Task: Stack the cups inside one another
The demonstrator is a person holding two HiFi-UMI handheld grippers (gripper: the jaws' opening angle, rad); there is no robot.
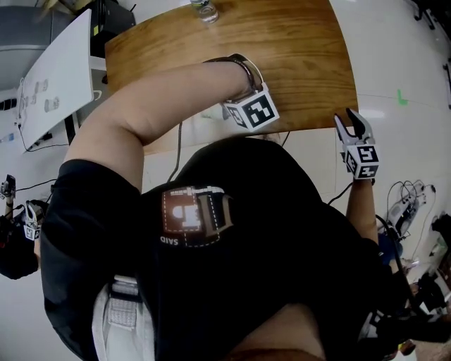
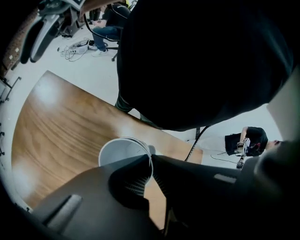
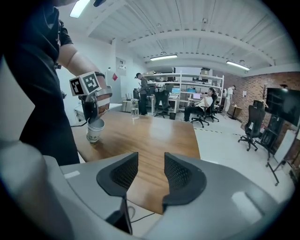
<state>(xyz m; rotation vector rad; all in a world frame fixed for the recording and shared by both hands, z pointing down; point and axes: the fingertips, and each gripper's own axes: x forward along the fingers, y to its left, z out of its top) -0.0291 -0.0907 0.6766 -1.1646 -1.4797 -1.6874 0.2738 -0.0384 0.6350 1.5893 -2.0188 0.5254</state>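
Observation:
In the left gripper view my left gripper (image 2: 151, 164) is shut on the rim of a white paper cup (image 2: 123, 151), one jaw inside it and one outside. The right gripper view shows that cup (image 3: 95, 130) near the wooden table's (image 3: 154, 136) near-left corner, seemingly nested in a second cup with a green print, with the left gripper (image 3: 92, 117) above it. In the head view my left arm crosses my body and only the gripper's marker cube (image 1: 252, 111) shows. My right gripper (image 3: 150, 161) is open with nothing between its jaws, off the table's front right corner (image 1: 351, 124).
A clear glass (image 3: 134, 110) stands at the table's far side (image 1: 205, 10). Office chairs (image 3: 253, 124), shelves and seated people fill the room behind. A white board (image 1: 56, 74) leans left of the table (image 1: 296, 56), and cables lie on the floor.

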